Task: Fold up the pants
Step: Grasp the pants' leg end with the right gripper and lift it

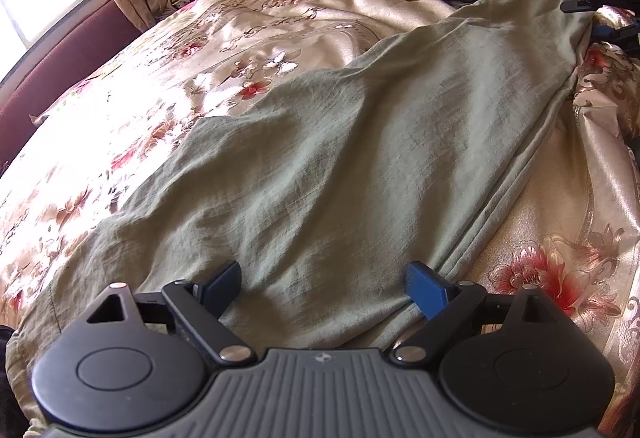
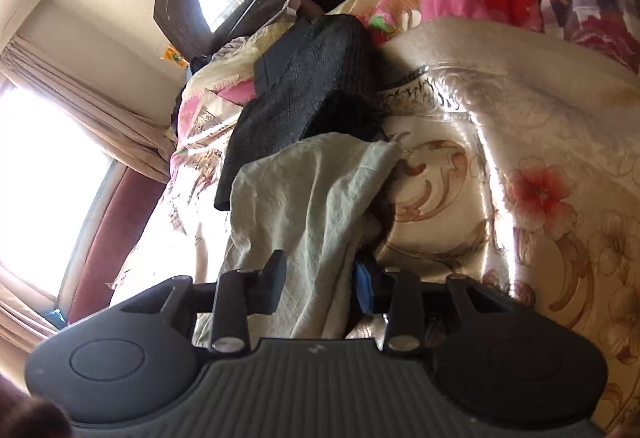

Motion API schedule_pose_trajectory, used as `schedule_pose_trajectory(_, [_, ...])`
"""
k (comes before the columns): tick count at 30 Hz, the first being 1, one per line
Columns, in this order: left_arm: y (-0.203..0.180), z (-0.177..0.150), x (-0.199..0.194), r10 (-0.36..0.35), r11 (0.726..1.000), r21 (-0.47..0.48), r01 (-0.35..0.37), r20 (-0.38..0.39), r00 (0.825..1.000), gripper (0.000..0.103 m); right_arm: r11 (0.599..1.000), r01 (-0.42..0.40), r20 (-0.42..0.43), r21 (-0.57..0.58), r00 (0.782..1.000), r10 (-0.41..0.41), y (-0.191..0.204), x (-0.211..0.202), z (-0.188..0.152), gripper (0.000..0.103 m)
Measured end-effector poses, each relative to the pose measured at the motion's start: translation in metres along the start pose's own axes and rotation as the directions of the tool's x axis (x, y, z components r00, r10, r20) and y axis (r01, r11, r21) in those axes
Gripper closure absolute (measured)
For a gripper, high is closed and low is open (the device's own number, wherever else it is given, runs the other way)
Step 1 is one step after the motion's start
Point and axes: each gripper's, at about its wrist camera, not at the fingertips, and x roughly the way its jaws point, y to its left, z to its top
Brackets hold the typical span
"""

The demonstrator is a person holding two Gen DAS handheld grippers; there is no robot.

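On the bed [image 1: 132, 86], green pants [image 1: 320, 142] lie spread out. Left gripper [image 1: 325, 284] jaws are spread over one end. Right gripper [image 2: 320, 276] jaws seemingly pinch the other end.

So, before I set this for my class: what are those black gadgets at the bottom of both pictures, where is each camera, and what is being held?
Each gadget is a hand-held gripper with a camera looking along its two fingers. One view shows the left gripper, jaws open, over the wide end of pale green pants spread on a floral bedspread. The other shows the right gripper with the pants' narrow end bunched between its jaws. Dark folded clothes lie beyond.
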Motion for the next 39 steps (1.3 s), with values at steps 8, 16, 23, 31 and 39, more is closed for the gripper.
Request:
schedule_pose_trajectory(8, [-0.004,0.001,0.001,0.011,1.000,0.013,-0.011,-0.001,1.000,0.000,0.960,-0.249,0.073,0.129,0.968,0.241,-0.010,-0.007,0.001,0.071])
schedule_pose_trajectory(16, [-0.004,0.002,0.001,0.015,1.000,0.018,-0.015,-0.003,1.000,0.000,0.956,-0.152,0.059,0.252,0.988,0.141,-0.023,0.021,0.009,0.098])
schedule_pose_trajectory(23, [-0.001,-0.005,-0.002,-0.002,1.000,-0.010,0.002,0.034,0.999,0.000,0.988,-0.154,0.117,-0.018,0.981,0.155,0.041,-0.021,0.021,0.098])
schedule_pose_trajectory(31, [0.023,-0.037,-0.036,-0.022,0.995,-0.095,0.032,0.104,0.994,0.000,0.680,-0.276,-0.145,-0.680,0.959,0.244,0.226,-0.012,-0.094,0.098])
schedule_pose_trajectory(39, [0.048,-0.097,-0.080,0.075,0.983,-0.178,-0.049,0.145,0.987,0.000,0.066,-0.422,-0.415,-0.904,0.904,0.100,0.302,0.013,-0.308,0.099])
